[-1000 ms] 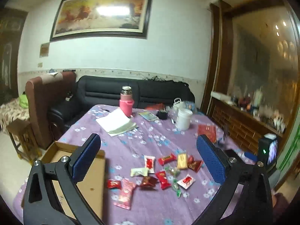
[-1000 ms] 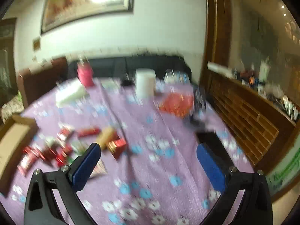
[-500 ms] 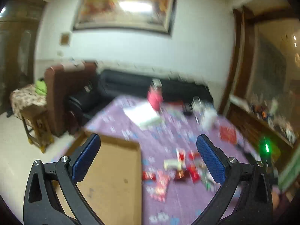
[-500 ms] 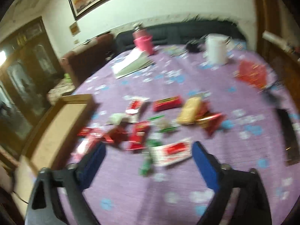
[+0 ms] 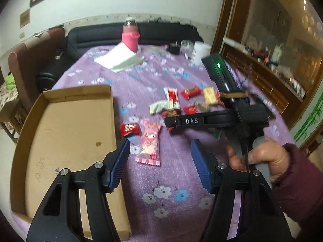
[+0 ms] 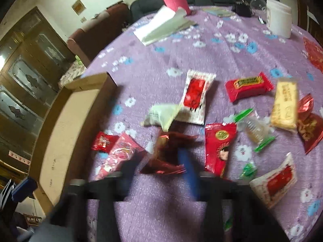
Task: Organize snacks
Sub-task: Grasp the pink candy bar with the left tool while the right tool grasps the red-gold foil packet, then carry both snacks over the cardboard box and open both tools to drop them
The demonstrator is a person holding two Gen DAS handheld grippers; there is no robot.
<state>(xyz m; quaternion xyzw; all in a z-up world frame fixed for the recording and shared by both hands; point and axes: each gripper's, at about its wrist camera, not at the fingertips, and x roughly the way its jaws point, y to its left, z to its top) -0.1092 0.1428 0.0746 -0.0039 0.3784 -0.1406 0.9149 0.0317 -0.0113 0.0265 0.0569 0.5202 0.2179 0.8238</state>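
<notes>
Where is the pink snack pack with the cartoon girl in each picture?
Left wrist view: the pink snack pack lies low in the middle, on the purple cloth just right of the cardboard box, between the open left tongs.
Right wrist view: it is lower left, blurred, beside the box's edge, left of the right tongs.
Shared landmark: the small red candy right next to it.
</notes>
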